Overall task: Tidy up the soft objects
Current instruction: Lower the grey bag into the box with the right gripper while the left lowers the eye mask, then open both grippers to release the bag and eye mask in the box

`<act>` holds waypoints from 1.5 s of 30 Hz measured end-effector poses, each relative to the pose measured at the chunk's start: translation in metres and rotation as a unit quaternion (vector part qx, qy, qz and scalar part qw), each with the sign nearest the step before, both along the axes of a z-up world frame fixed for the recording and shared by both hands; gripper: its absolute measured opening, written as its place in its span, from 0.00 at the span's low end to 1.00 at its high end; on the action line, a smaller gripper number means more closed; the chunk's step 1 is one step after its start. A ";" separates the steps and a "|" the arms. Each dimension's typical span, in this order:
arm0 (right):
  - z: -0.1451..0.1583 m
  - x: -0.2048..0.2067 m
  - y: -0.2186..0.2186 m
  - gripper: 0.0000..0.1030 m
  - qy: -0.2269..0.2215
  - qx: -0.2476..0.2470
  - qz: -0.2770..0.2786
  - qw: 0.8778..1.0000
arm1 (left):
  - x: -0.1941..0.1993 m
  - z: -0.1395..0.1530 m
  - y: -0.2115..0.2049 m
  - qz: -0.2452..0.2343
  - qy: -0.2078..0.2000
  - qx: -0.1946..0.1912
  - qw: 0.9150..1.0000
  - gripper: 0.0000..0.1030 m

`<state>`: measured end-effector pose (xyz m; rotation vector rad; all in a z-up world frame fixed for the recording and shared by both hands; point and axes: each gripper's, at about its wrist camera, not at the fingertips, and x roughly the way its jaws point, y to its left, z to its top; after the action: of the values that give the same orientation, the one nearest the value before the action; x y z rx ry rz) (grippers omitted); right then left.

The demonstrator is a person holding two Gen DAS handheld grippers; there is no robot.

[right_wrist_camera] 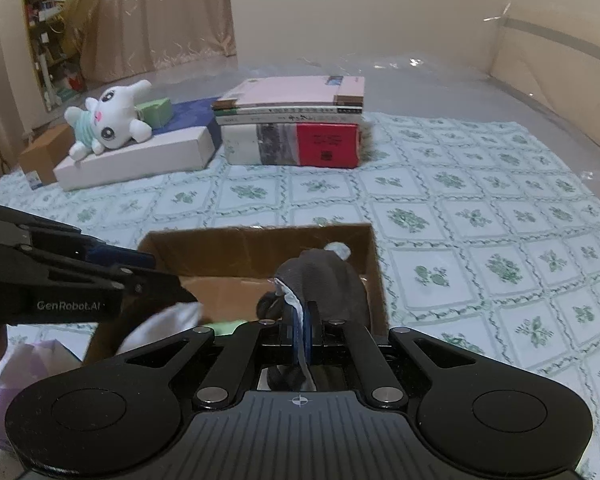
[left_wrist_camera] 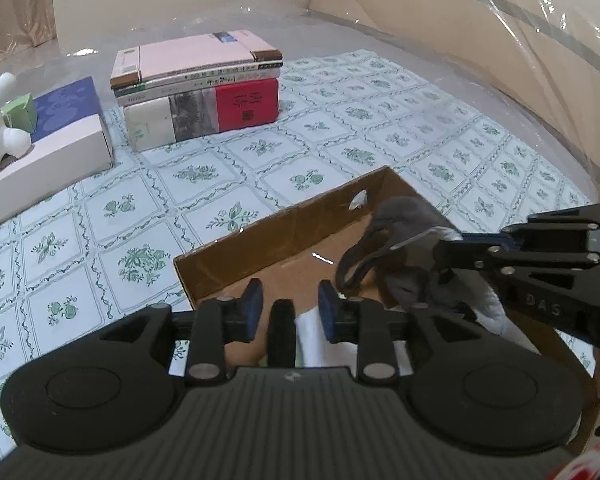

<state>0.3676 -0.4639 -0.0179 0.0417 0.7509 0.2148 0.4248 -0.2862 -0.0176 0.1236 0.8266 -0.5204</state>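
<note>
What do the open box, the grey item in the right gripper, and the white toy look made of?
Open box: corrugated cardboard, matte brown, creased walls.
Grey item: soft knit or fleece fabric with a white edge; it drapes limply from the right gripper.
White toy: plush, fuzzy pile with stuffed, rounded limbs.

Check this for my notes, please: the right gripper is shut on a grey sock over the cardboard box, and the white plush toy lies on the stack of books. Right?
One detail is off. The white plush toy lies on the flat white box beside the stack of books, as the right wrist view shows. The right gripper is indeed shut on the grey sock over the cardboard box.
</note>
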 end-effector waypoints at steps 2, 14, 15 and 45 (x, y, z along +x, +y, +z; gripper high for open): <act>0.003 0.002 0.003 0.03 -0.004 0.001 0.004 1.000 | -0.001 0.004 0.005 0.007 -0.004 -0.004 1.000 0.28; 0.008 0.001 0.003 0.58 -0.006 0.056 0.013 0.998 | -0.014 0.011 0.026 0.025 -0.008 -0.002 1.000 0.35; 0.009 -0.002 0.002 0.59 -0.009 0.057 0.013 0.998 | -0.016 0.011 0.027 0.026 -0.009 -0.001 1.000 0.35; 0.057 -0.112 -0.001 0.74 0.003 0.062 -0.051 0.997 | -0.118 0.058 0.036 0.061 -0.054 -0.011 0.997 0.96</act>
<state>0.2559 -0.4649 0.0393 0.1988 0.7395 0.1638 0.3067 -0.2500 0.0408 0.0803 0.7185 -0.4043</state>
